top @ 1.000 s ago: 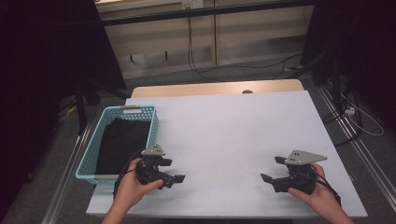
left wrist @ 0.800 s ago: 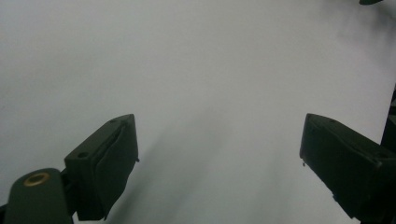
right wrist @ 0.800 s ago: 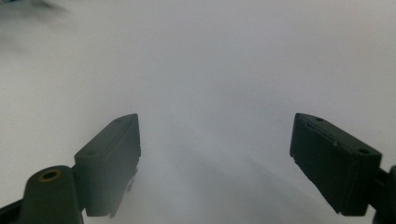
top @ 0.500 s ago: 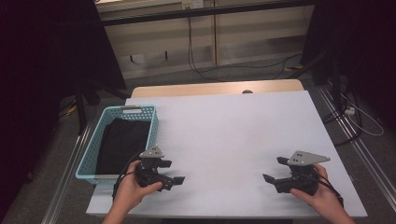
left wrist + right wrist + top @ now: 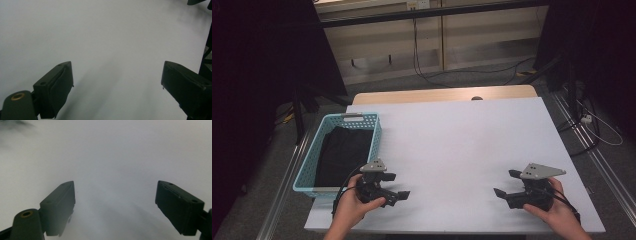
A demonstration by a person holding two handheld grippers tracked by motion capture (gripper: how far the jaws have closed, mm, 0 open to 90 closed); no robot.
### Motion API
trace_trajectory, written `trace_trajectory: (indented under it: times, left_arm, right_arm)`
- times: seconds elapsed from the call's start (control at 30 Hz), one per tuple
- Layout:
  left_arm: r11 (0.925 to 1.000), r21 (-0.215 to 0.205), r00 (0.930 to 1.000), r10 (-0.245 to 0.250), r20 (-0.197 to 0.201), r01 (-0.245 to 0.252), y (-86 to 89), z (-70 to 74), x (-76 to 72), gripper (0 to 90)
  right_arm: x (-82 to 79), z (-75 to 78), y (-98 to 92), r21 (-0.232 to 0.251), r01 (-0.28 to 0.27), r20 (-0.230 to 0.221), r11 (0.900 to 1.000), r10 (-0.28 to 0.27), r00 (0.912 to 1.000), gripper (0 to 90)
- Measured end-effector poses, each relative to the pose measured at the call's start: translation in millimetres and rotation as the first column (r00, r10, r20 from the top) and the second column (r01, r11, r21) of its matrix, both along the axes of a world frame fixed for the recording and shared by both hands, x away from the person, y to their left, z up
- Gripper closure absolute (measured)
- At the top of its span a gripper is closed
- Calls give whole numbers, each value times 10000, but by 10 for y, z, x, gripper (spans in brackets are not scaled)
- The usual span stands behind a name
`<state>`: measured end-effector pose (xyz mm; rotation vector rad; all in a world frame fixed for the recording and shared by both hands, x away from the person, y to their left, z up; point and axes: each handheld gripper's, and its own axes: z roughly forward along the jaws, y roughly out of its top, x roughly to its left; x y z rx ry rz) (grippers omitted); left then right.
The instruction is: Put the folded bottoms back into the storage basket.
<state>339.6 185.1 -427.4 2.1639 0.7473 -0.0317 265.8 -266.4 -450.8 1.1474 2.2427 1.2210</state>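
From above, the white table [image 5: 452,150] carries a light blue basket [image 5: 314,160] at its left edge, with a black cloth [image 5: 343,155] lying inside it. The left tongs [image 5: 398,187] sit in the person's left hand [image 5: 352,205] just beside the basket's near right corner, pointing toward the middle of the table. The right tongs [image 5: 504,184] are in the right hand [image 5: 557,210] near the table's front right corner, well apart from the basket and pointing back toward the left pair.

The left gripper view has the left tongs [image 5: 117,80] over bare white table [image 5: 100,37], and at its top right corner a dark piece of the other pair [image 5: 197,2] that the right gripper view lacks. The right gripper view has the right tongs [image 5: 115,200] over the same blank surface [image 5: 112,150], with a blurred dark smudge at the top left corner; what it is cannot be told. Neither close view takes in the basket or the cloth.

Against the earlier overhead pictures, both hands lie where they were, and the basket and cloth have not shifted.

Both pairs of tongs stand wide apart, with nothing between them, holding nothing. Whether their tips rest on the table or hang just above it cannot be told.
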Motion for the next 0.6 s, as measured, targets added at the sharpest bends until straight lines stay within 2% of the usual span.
trace_trajectory:
  times: [0.27,0.6]
  left_arm:
    - [10000,-47,10000,-1,20,1,8,-1,-7,103]
    - [10000,-91,10000,1,34,0,16,10,-11,102]
  right_arm:
    - [-6,-12,-36,-24,127,-44,9999,-127,9999,160]
    - [-4,-27,-13,-94,28,-80,10000,-29,10000,160]
